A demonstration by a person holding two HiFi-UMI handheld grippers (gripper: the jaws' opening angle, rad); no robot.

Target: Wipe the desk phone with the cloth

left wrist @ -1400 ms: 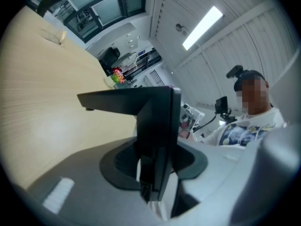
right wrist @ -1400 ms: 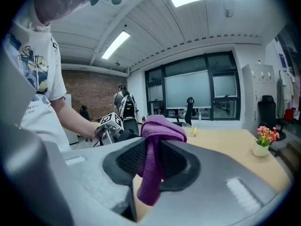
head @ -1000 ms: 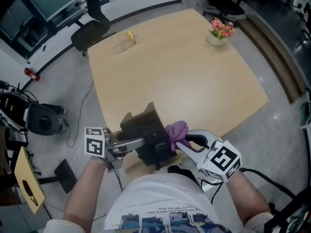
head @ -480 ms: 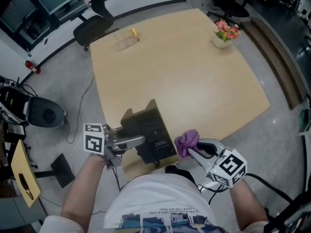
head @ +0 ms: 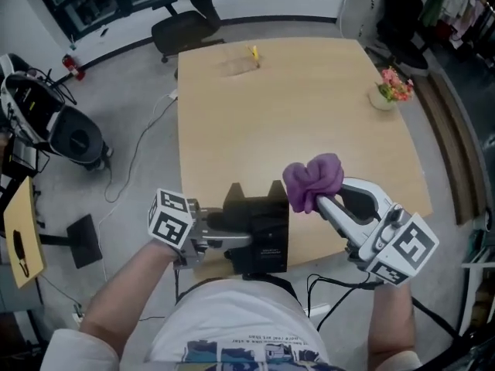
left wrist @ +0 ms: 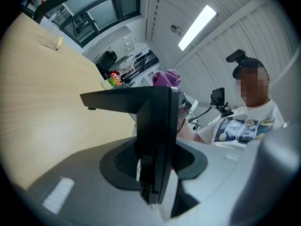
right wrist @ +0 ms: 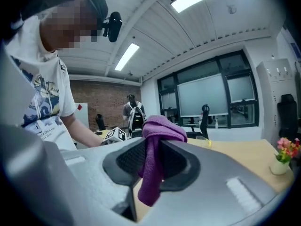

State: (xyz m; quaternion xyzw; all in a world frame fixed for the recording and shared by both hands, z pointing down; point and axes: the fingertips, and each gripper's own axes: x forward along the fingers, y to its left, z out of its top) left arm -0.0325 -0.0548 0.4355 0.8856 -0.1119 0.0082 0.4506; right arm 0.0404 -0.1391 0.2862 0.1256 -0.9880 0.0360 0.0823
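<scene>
The black desk phone stands at the near edge of the wooden table, its stand side toward me. My left gripper reaches in from the left and is shut on the phone; in the left gripper view a thin black edge of the phone sits pinched between the jaws. My right gripper is lifted above the table to the right of the phone, shut on a bunched purple cloth. In the right gripper view the cloth hangs down between the jaws, apart from the phone.
A small pot of flowers stands at the table's right edge, and a yellow item lies near its far edge. An office chair is beyond the table. Cables and a round black machine are on the floor at left.
My right gripper has lifted the purple cloth off the phone's right side and carried it up and to the right. The left gripper keeps its hold on the phone.
</scene>
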